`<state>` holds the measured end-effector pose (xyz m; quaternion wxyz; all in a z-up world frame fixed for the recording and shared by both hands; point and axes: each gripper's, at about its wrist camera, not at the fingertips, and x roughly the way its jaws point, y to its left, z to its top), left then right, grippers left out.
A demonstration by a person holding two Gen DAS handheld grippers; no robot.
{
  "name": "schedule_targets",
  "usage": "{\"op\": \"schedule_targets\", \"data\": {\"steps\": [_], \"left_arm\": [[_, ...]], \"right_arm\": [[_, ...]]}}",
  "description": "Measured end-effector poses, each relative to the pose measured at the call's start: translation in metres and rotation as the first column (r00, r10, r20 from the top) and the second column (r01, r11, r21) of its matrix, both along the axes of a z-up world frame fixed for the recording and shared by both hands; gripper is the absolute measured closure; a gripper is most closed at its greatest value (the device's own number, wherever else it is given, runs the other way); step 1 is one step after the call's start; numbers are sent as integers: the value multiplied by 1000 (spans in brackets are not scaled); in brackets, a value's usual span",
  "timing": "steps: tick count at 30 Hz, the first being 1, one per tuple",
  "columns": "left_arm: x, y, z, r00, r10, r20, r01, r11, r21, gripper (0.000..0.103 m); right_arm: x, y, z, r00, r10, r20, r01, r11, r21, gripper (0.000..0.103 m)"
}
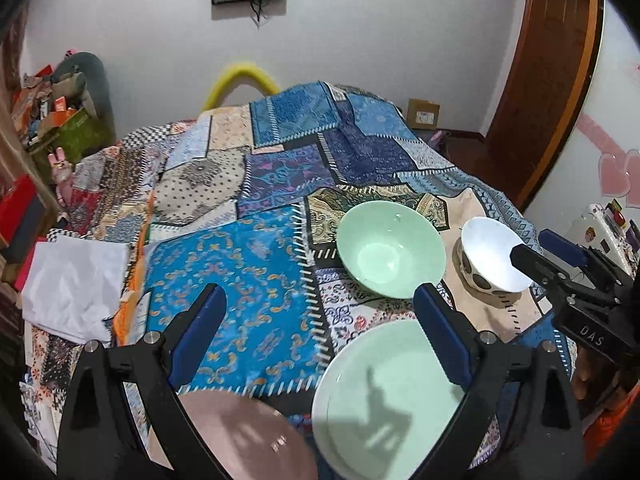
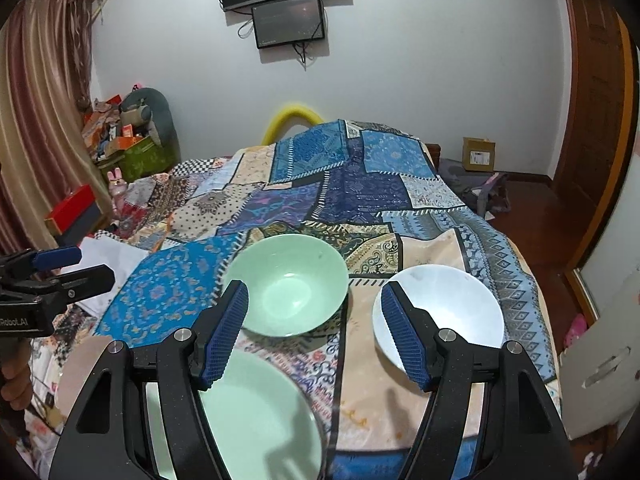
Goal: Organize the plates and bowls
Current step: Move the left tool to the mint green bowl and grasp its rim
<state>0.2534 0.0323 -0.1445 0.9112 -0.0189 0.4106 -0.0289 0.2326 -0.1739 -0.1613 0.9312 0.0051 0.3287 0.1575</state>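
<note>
A green bowl (image 1: 390,248) (image 2: 288,288) stands on the patchwork cloth. A white bowl with dark spots (image 1: 494,260) (image 2: 444,312) stands to its right. A green plate (image 1: 384,408) (image 2: 256,416) lies near the front edge, and a pink plate (image 1: 244,436) lies left of it. My left gripper (image 1: 320,332) is open and empty, hovering above the two plates. My right gripper (image 2: 316,328) is open and empty, between the green bowl and the white bowl; it also shows in the left wrist view (image 1: 536,248) close to the white bowl's rim.
The patchwork cloth (image 1: 256,208) covers a raised surface. A white folded cloth (image 1: 76,284) lies at its left edge. Boxes and toys (image 2: 120,140) pile up at the left wall. A cardboard box (image 2: 478,154) sits on the floor at the right.
</note>
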Motion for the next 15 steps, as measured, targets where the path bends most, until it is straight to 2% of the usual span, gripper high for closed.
{"op": "schedule_targets", "data": {"steps": [8,13,15], "left_arm": [[49,-10,-35,995,-14,-95,13,1000,-13,8],[77,-13,-56,991,-13,-131,9,1000,-27,8],[88,-14,-65,989,-10,-148,6,1000,-28,13]], "right_arm": [[31,-1,-21,999,14,-34,-15,999,-33,38],[53,-1,-35,996,34,-85,-37,999,-29,54],[61,-1,-42,993,42,-106,-46,998,-33,58]]}}
